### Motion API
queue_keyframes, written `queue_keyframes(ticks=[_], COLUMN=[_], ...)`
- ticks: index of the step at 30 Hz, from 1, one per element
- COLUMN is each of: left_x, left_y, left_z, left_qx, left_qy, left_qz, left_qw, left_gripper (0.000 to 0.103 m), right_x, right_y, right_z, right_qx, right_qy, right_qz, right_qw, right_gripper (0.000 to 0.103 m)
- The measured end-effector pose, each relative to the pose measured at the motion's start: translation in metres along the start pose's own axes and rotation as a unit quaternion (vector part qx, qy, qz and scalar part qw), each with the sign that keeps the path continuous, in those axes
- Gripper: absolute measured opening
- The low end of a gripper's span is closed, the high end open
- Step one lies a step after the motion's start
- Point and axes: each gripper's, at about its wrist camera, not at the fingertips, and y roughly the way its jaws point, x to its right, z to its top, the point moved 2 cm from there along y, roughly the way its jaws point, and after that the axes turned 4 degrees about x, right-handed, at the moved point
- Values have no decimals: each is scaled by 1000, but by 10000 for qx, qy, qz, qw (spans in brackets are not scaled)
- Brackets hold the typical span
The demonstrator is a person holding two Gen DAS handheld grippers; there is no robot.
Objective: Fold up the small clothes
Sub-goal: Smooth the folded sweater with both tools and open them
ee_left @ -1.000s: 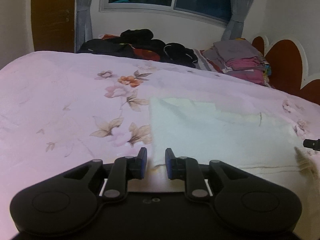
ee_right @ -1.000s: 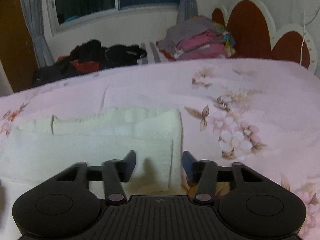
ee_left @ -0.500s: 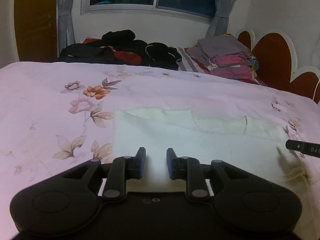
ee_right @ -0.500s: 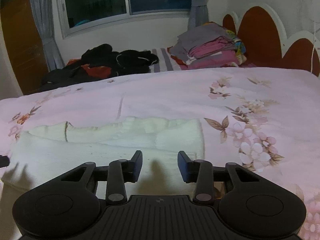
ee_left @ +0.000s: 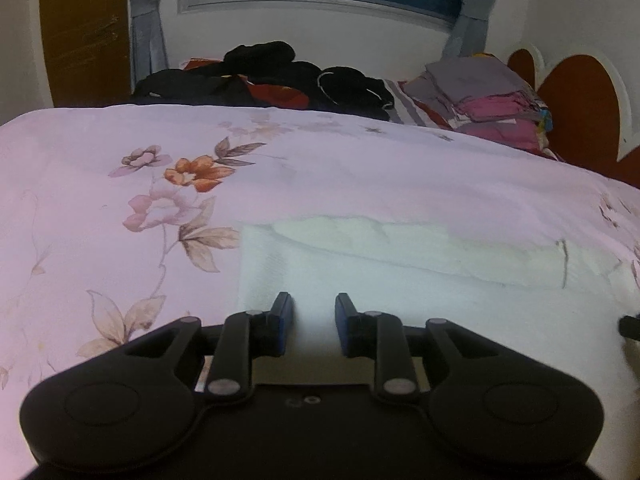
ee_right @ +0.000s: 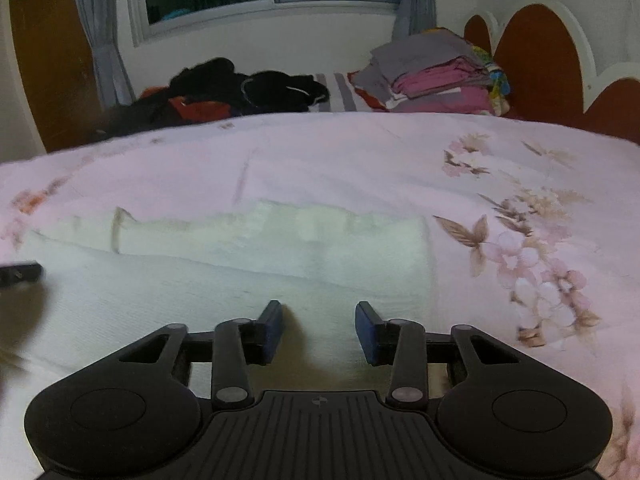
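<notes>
A white knitted garment (ee_left: 400, 280) lies flat on the pink floral bedspread (ee_left: 120, 200), folded lengthwise with its far edge doubled over. It also shows in the right wrist view (ee_right: 260, 264). My left gripper (ee_left: 313, 308) is open and empty above the garment's near left part. My right gripper (ee_right: 319, 316) is open and empty above the garment's near right part, close to its right end. The tip of the other gripper shows at the edge of each view (ee_right: 20, 274).
A heap of dark clothes (ee_left: 272, 80) lies at the far side of the bed below the window. A stack of folded grey and pink clothes (ee_left: 488, 96) sits at the far right by the red headboard (ee_right: 536, 64).
Both grippers have pulled back and up from the garment, so more of the bed and room shows. The right jaws have opened a little wider. The garment lies still.
</notes>
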Motion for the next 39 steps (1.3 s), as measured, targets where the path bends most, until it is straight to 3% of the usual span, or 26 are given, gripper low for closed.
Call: queue_keyframes(ticks=[8, 18, 26, 39], left_x=[6, 25, 29, 41], left_y=[-15, -59, -59, -75], left_z=[-2, -32, -39, -46], left_qx=[-50, -180, -201, -241], left_qy=[95, 252, 314, 380], left_qz=[42, -289, -133, 221], left_qw=[9999, 9991, 9992, 9987], left_gripper=[23, 27, 27, 27], right_x=[14, 4, 20, 32], right_y=[-14, -32, -33, -30], right_z=[0, -19, -27, -30], right_qx=[96, 18, -139, -244], right_qy=[114, -146, -129, -158], right_qz=[-51, 94, -33, 253], right_qw=[9999, 9998, 9998, 9993], right_gripper=[40, 40, 40, 40])
